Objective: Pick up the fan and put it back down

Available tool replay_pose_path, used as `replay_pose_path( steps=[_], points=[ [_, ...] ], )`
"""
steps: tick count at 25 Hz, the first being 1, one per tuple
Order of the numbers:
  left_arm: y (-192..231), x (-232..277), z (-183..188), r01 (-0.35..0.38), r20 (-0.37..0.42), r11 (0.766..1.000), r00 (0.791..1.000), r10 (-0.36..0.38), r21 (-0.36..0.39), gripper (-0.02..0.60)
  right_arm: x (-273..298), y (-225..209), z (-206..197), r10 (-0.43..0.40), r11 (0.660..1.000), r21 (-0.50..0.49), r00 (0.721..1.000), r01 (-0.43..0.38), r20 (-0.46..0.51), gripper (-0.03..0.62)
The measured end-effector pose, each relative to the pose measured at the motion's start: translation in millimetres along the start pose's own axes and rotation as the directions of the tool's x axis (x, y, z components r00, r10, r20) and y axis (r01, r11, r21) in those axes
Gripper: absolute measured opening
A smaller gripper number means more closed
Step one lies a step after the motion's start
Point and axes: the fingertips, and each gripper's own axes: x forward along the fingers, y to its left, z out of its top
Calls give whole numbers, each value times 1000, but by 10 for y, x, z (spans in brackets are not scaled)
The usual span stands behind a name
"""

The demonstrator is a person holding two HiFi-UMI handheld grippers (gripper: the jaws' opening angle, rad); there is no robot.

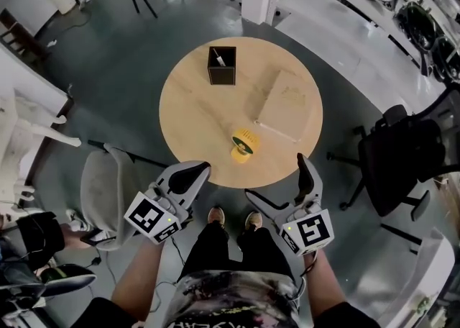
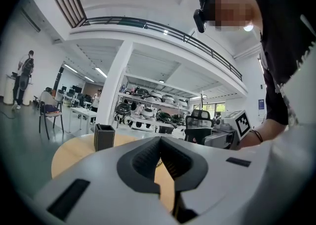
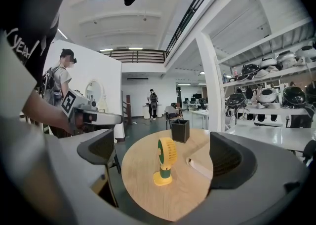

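Fan [image 3: 166, 162] stands upright on the desk [image 1: 201, 103], ahead of the right claw [image 1: 282, 184], which is spread and empty; the left claw [image 1: 192, 174] is pressed together. Recommended: advance the right claw level and pinch the stem beneath the head, not the grille.

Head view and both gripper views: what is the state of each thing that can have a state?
fan: upright on the table, untouched.
black box: upright, open at the top.
flat beige box: lying flat.
left claw: shut, empty.
right claw: open, empty, fan ahead of it.
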Motion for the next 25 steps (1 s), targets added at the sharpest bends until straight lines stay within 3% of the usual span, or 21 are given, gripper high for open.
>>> replay_pose_path(
  steps=[7, 25],
  points=[
    [109, 64, -384, -18, -14, 1000, 1000, 18, -7, 15, 135, -56, -444, 1, 1000, 14, 1000, -1, -20, 585],
    [484, 357, -693, -34, -20, 999, 999, 35, 38, 17, 641, -186, -793, 44, 999, 5, 998, -44, -49, 584]
  ],
)
